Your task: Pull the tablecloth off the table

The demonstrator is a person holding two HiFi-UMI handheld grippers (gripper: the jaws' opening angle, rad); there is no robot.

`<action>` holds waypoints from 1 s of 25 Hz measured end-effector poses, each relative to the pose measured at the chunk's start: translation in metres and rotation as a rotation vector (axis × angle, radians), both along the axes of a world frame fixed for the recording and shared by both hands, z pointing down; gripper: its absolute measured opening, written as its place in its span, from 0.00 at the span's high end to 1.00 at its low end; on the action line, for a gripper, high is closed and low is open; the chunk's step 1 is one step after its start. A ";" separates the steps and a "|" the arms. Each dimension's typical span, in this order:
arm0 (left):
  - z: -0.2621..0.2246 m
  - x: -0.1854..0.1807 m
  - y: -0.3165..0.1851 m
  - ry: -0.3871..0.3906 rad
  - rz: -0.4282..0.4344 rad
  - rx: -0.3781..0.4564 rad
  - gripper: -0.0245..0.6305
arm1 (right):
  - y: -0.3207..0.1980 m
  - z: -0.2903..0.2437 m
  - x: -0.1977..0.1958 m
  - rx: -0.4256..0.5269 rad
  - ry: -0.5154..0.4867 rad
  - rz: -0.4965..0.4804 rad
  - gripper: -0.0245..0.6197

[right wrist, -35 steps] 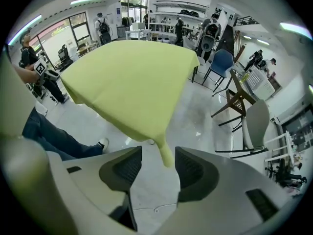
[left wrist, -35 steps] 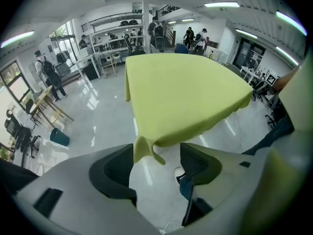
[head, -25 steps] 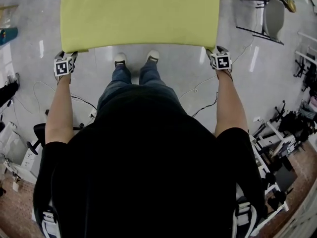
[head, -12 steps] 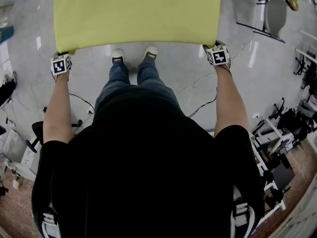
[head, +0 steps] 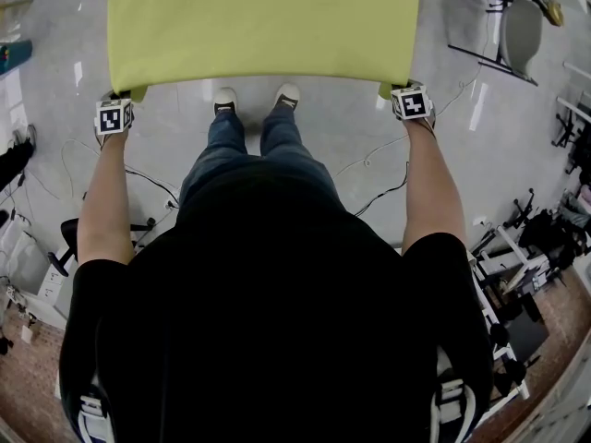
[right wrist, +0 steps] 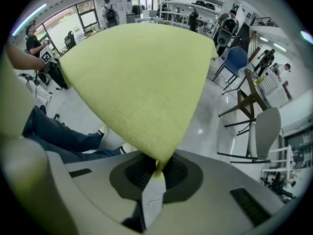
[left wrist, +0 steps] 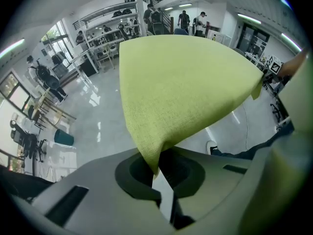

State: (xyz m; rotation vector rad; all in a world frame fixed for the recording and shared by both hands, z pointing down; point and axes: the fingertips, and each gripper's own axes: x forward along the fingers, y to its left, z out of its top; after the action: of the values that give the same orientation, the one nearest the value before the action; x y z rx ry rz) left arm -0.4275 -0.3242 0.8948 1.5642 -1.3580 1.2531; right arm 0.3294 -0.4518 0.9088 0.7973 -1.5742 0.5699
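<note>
A yellow-green tablecloth (head: 263, 21) covers the table in front of me. My left gripper (head: 123, 98) is at its near left corner and my right gripper (head: 395, 91) at its near right corner. In the left gripper view the cloth (left wrist: 181, 87) narrows to a point pinched between the shut jaws of the left gripper (left wrist: 155, 166). In the right gripper view the corner of the cloth (right wrist: 137, 77) runs down into the right gripper (right wrist: 157, 166). Its jaws are closing, and the cloth tip is caught between them.
My shoes (head: 223, 100) stand on the glossy floor just under the table's near edge. Cables (head: 152, 185) trail across the floor on both sides. Chairs (head: 506, 30) stand at the far right and equipment stands (head: 540, 233) at the right. Other people are far across the hall.
Both near corners of the cloth are now bunched at the grippers and the right one droops slightly. The hands have shifted only a little.
</note>
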 end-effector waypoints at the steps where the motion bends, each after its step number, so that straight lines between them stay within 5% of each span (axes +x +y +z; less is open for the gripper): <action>1: -0.001 -0.001 0.000 -0.003 -0.001 0.000 0.93 | 0.000 0.000 0.002 0.005 0.006 0.008 0.92; 14: -0.012 -0.006 0.019 -0.050 -0.004 -0.034 0.93 | 0.019 -0.013 0.008 0.008 -0.010 0.079 0.93; 25: -0.048 0.001 0.034 -0.124 -0.053 -0.037 0.93 | 0.044 -0.028 0.019 -0.001 -0.092 0.041 0.93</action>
State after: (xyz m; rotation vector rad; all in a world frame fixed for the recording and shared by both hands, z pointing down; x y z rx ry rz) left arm -0.4261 -0.2906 0.8471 1.4370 -1.4357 1.3537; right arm 0.3486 -0.4079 0.8807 0.8141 -1.6443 0.6452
